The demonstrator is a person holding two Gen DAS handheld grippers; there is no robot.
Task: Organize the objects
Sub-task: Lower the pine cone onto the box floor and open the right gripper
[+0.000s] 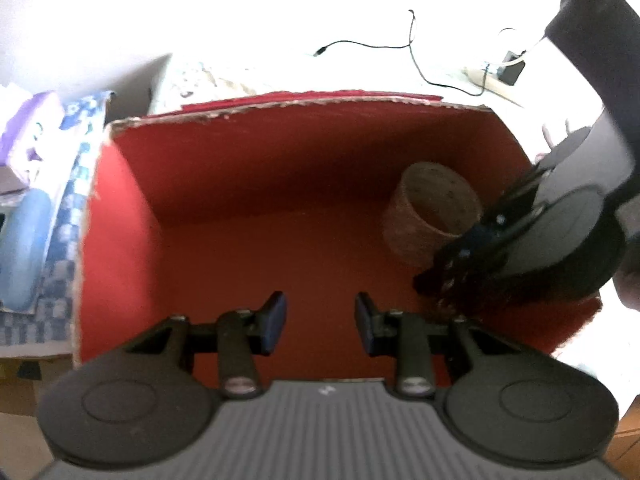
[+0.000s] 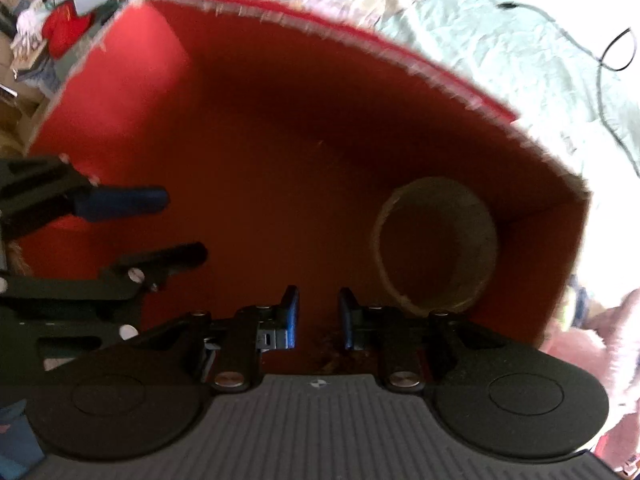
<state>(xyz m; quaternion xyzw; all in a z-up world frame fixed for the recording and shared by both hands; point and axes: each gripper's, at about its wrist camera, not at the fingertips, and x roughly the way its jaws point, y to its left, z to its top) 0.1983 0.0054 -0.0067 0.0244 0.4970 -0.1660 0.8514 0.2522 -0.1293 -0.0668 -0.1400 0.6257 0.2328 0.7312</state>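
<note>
Right gripper (image 2: 319, 318): nearest to cardboard ring (image 2: 436, 246); jaws narrowly parted, nothing visible between pads; brown crumbs on box floor just beneath.
Left gripper (image 1: 320, 322): jaws moderately parted, empty, over bare floor of red box (image 1: 256, 152).
Cardboard ring: inside red box, near its far right corner, ahead-right of right gripper; short tube, axis about upright, mouth up.

Count, relative to the red box (image 1: 280, 208): 1 red box. 1 brown woven basket (image 1: 432, 216) inside it, at the right-hand wall. 2 grippers over the box: left gripper (image 1: 320, 320) and right gripper (image 2: 318, 316). 1 black cable (image 1: 412, 52) on the bedsheet beyond the box's far rim.
</note>
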